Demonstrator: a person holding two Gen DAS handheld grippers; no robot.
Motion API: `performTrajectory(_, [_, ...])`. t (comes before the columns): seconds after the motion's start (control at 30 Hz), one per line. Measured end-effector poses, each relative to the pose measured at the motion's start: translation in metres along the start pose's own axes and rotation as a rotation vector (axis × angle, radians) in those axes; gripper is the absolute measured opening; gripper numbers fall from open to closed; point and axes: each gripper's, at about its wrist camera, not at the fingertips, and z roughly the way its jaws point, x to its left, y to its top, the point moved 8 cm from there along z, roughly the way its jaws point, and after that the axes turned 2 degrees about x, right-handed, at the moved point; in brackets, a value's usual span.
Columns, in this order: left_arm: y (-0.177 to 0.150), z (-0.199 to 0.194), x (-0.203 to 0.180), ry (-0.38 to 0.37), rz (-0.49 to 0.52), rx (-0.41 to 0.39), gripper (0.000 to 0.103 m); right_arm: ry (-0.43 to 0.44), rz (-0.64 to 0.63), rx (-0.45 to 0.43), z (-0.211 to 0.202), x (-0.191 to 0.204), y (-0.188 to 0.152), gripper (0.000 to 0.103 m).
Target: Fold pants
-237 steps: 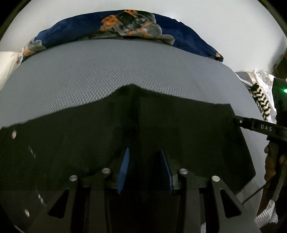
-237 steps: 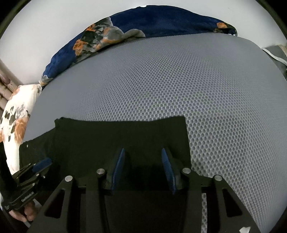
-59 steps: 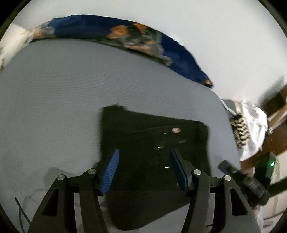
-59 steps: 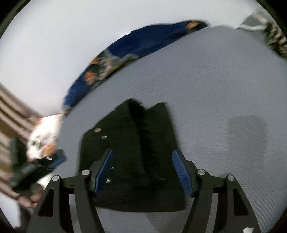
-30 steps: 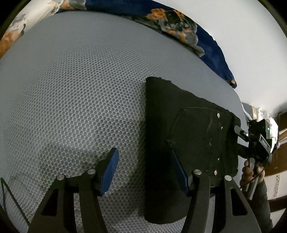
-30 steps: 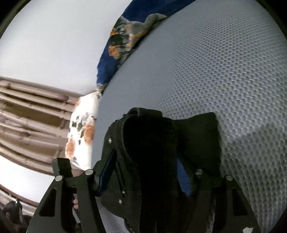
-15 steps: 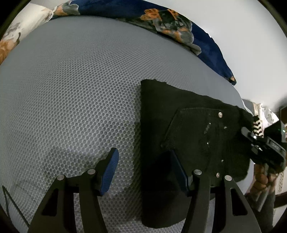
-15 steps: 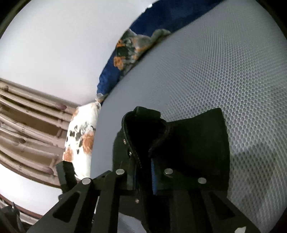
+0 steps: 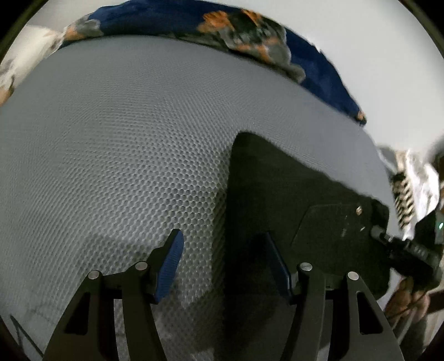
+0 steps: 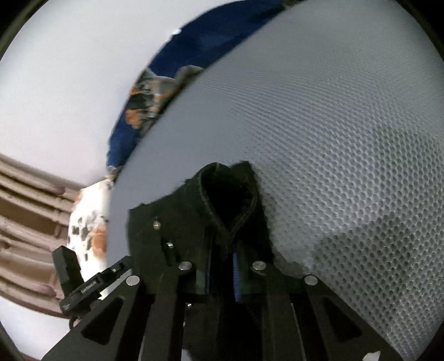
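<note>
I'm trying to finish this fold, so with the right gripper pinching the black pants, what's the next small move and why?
Probably carry the pinched edge across the rest of the pants. The right gripper has just closed on a raised flap of fabric, while the left gripper hangs open over the folded edge on the grey mattress.

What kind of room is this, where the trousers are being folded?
Probably a bedroom: the black pants lie on a grey honeycomb mattress, with a blue floral blanket bunched along the white wall.

A grey mesh-textured mattress fills most of both views. Along its far edge lies a dark blue blanket with orange and grey flowers, against a plain white wall. A white floral pillow sits at the left, beside brown slats.
</note>
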Motion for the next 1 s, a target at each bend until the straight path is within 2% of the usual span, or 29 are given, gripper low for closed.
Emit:
performTrajectory(0.07, [-0.001, 0.014, -0.001, 0.027, 0.029, 0.022, 0.061, -0.010, -0.005, -0.002, 0.002, -0.003, 0.001, 0.013])
performTrajectory(0.2, [0.003, 0.018, -0.009, 0.105, 0.140, -0.020, 0.064, -0.060, -0.030, -0.003, 0.007, -0.002, 0.001, 0.020])
performTrajectory(0.27, [0.003, 0.017, -0.009, 0.108, 0.140, -0.011, 0.064, -0.076, -0.031, -0.007, 0.006, -0.001, 0.001, 0.028])
performTrajectory(0.33, [0.001, 0.015, -0.008, 0.093, 0.120, 0.004, 0.064, -0.102, -0.035, -0.016, 0.001, 0.001, -0.001, 0.032])
performTrajectory(0.5, [-0.018, 0.004, -0.015, 0.092, 0.162, 0.003, 0.064, -0.165, -0.092, -0.023, -0.019, 0.002, -0.020, 0.032])
performTrajectory(0.6, [-0.039, -0.001, -0.022, 0.067, 0.171, 0.019, 0.064, -0.195, -0.103, -0.016, -0.028, -0.002, -0.035, 0.032])
performTrajectory(0.73, [-0.059, -0.004, -0.025, 0.056, 0.191, 0.030, 0.064, -0.212, -0.134, -0.026, -0.041, 0.002, -0.052, 0.032])
performTrajectory(0.87, [-0.065, -0.007, -0.028, 0.059, 0.197, 0.028, 0.064, -0.213, -0.200, -0.019, -0.041, 0.017, -0.067, 0.029])
performTrajectory(1.0, [-0.068, -0.010, -0.030, 0.077, 0.213, 0.021, 0.064, -0.262, -0.239, -0.017, -0.037, 0.017, -0.073, 0.026])
